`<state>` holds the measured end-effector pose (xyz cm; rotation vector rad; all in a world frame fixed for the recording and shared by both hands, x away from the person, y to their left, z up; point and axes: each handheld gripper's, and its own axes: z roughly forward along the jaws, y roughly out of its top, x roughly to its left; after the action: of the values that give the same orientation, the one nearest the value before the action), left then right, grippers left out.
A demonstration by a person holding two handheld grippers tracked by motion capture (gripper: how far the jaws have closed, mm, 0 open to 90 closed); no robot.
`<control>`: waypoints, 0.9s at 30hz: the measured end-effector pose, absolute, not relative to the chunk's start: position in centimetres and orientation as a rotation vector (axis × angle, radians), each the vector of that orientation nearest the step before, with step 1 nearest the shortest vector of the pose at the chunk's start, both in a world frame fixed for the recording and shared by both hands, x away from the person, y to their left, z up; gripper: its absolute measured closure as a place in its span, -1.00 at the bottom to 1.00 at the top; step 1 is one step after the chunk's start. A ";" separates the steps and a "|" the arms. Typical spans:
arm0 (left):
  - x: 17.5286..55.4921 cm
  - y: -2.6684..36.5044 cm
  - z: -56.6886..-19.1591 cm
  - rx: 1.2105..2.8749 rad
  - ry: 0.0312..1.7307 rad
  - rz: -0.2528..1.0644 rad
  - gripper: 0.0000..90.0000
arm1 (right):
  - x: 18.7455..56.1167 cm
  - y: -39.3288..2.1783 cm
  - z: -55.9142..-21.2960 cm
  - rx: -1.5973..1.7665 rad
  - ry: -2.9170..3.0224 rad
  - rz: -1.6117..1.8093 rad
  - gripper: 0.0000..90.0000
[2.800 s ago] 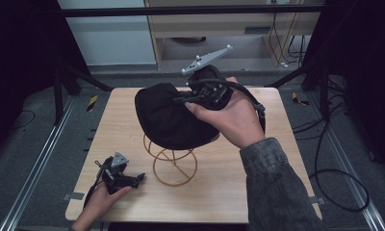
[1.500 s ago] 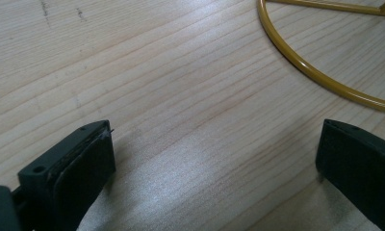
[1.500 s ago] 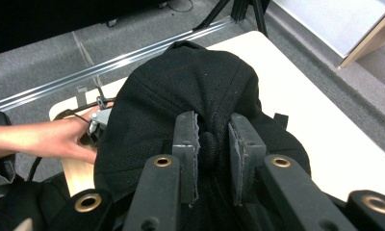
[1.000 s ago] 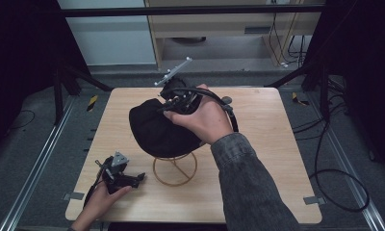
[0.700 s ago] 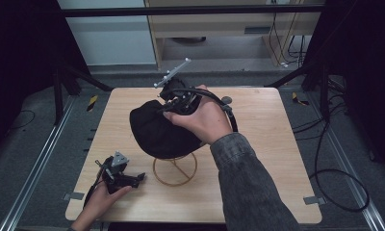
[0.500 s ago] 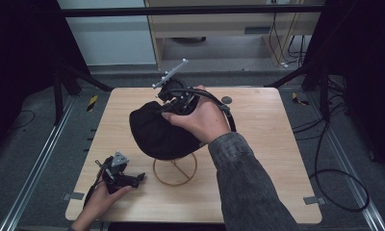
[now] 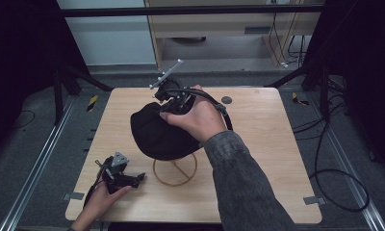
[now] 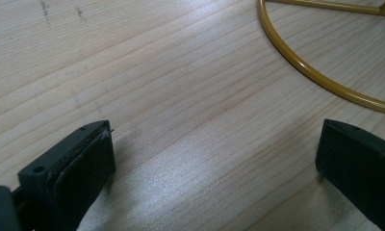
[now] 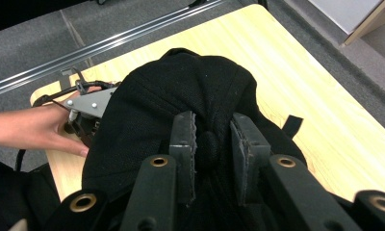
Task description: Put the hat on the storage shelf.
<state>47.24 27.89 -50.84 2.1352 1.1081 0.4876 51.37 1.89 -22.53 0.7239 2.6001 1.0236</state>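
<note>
A black cap sits over a gold wire stand in the middle of the wooden table. My right gripper comes at the cap from its far side. Its pads pinch the crown of the cap at the top button, and my right gripper has just been opening slightly with that fabric still between the jaws. My left gripper rests on the table at the front left, held by a hand. In its own view my left gripper stands open over bare wood, beside the stand's base ring.
A small dark disc lies near the table's far edge. Metal rails run along the floor on both sides, and cables trail on the floor at the right. A wooden cabinet stands beyond the table.
Since the oldest frame my right gripper has carried the cap left and lower over the stand. Over the last second it has barely shifted. The left gripper has stayed in place.
</note>
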 end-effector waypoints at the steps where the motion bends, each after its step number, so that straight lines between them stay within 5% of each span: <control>1: 47.2 27.9 -50.8 2.135 1.108 0.487 -1.00 | 51.4 1.9 -22.5 0.724 2.599 1.025 0.61; 12: 47.2 27.9 -50.8 2.135 1.108 0.487 -1.00 | 51.4 1.4 -22.8 0.749 2.584 1.038 0.31; 27: 47.2 27.9 -50.8 2.135 1.108 0.487 -1.00 | 50.6 0.6 -22.1 0.755 2.569 1.097 0.17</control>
<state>47.24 27.90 -50.84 2.1352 1.1078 0.4870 50.63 0.62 -22.08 0.7549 2.5687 1.0975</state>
